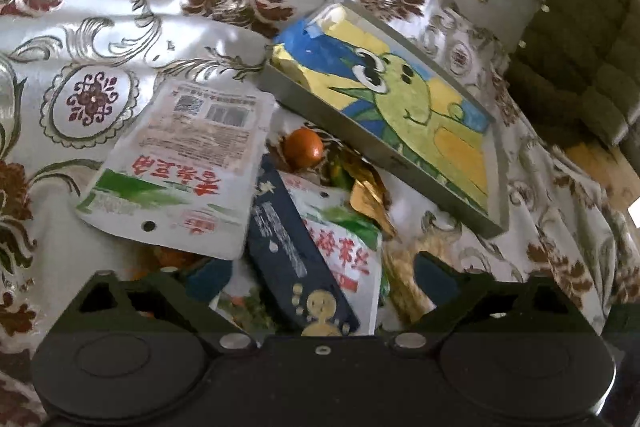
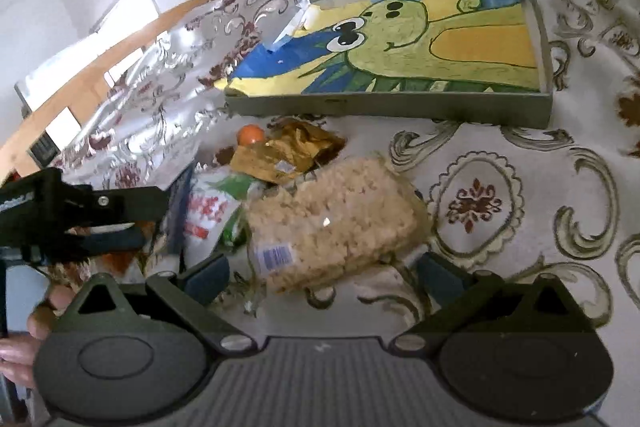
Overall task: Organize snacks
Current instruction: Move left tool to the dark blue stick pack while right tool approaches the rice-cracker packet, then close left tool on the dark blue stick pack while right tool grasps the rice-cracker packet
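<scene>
A heap of snacks lies on a floral tablecloth in front of a grey tray with a green cartoon animal painted inside. A white pouch with red characters, a dark blue packet, a white-and-green packet, a small orange ball and a gold wrapper are in the heap. My left gripper is open low over the blue packet. In the right wrist view my right gripper is open just short of a clear pack of puffed-rice cakes. The tray holds nothing.
A dark green padded jacket lies past the tray at the right. The left gripper's black body reaches in beside the heap, with a person's hand below it. A wooden table edge runs along the far left.
</scene>
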Tool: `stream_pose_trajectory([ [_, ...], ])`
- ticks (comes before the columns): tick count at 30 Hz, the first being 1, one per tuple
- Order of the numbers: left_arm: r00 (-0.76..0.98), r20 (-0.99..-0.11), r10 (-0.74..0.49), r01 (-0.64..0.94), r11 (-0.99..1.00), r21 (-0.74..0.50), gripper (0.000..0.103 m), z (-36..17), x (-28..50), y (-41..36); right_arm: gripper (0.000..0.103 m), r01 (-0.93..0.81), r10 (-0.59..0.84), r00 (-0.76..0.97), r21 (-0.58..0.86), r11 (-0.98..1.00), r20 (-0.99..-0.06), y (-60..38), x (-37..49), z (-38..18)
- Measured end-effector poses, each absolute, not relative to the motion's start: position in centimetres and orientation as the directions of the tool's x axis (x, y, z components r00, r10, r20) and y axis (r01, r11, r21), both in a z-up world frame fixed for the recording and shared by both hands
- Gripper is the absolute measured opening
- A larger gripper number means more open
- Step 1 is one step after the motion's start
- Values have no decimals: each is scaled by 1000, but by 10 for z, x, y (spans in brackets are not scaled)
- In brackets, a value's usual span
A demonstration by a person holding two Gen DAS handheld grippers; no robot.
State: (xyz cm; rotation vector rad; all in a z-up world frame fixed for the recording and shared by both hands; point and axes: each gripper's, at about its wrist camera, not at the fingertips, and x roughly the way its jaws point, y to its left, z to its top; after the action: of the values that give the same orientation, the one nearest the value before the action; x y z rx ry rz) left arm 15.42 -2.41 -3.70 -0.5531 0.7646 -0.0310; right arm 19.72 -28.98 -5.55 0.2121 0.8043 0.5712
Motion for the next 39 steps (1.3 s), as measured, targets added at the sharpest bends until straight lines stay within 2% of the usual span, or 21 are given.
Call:
stream_pose_trajectory([
  [2,726,-652,-218,-187,850,-492,89,-38,156,-22,103,-386,595,551,454,803,-585,-293,202,-57],
  [4,719,-666,-197,-203,857,-473,81,-39,157,-21,103,-360,616,561,507,783,-553,-300,205,-58],
  [5,714,-675,-185,-206,867,-455,75,-39,157,-22,100,-346,621,565,528,776,-542,-303,206,-58],
  [8,686,-708,-167,-195,895,-400,48,-43,160,-27,92,-292,626,570,581,760,-533,-312,212,-63],
  [11,677,-712,-186,-177,898,-403,48,-47,160,-31,90,-293,600,559,541,789,-573,-307,215,-67],
  [15,673,-717,-182,-163,909,-384,47,-48,159,-38,98,-318,577,561,490,812,-593,-293,215,-68],
  [17,667,-723,-180,-164,911,-379,47,-48,159,-39,98,-313,575,560,490,813,-597,-292,215,-68],
  [22,660,-729,-182,-163,913,-375,47,-49,159,-38,86,-251,588,549,553,794,-595,-305,215,-64],
  [24,658,-731,-184,-159,914,-374,47,-49,160,-38,78,-203,574,529,564,801,-625,-309,218,-62],
  [26,654,-735,-182,-155,918,-365,47,-49,160,-39,75,-184,550,501,539,822,-668,-306,222,-60],
  [28,651,-737,-180,-147,923,-355,47,-49,160,-41,77,-182,541,488,527,830,-685,-303,221,-59],
  [31,651,-737,-183,-139,926,-352,47,-50,159,-41,85,-168,559,481,555,815,-676,-303,225,-66],
  [33,648,-740,-182,-135,928,-347,47,-51,160,-42,98,-174,600,507,608,775,-619,-304,225,-71],
  [34,648,-740,-181,-135,929,-346,47,-52,160,-42,97,-179,609,522,621,763,-597,-304,223,-72],
  [37,647,-740,-183,-140,926,-351,46,-52,160,-40,78,-157,590,575,632,759,-567,-310,219,-72],
  [39,647,-739,-187,-149,920,-363,44,-52,159,-37,43,-107,581,606,668,736,-543,-323,220,-71],
])
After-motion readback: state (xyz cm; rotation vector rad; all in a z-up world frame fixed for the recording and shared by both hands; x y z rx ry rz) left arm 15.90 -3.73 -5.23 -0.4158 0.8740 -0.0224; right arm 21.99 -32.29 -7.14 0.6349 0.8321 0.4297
